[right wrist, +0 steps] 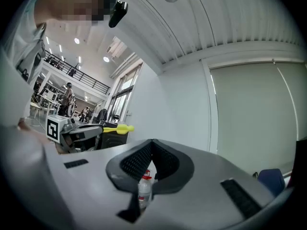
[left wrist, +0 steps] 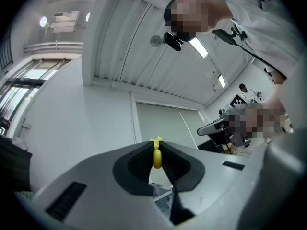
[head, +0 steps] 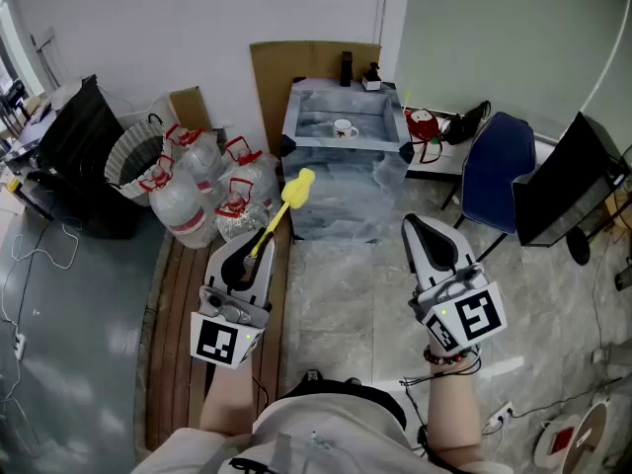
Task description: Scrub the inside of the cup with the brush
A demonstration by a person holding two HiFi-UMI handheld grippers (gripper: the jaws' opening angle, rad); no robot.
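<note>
Left gripper [head: 259,240] was clamped on the brush [head: 294,192]; right gripper [head: 415,227] was closed, empty. Both hung well short of the cup [head: 344,127] in the tub [head: 293,126]. Approach step, I judged: next, reach forward and steady the cup.

Open floor [head: 346,294] leads to the counter's [head: 346,194] front edge; water jugs [head: 212,194] crowd its left corner, a chair [head: 499,171] its right.

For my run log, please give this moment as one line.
left gripper: shut on brush | right gripper: shut, empty | cup: in basin, untouched
</note>
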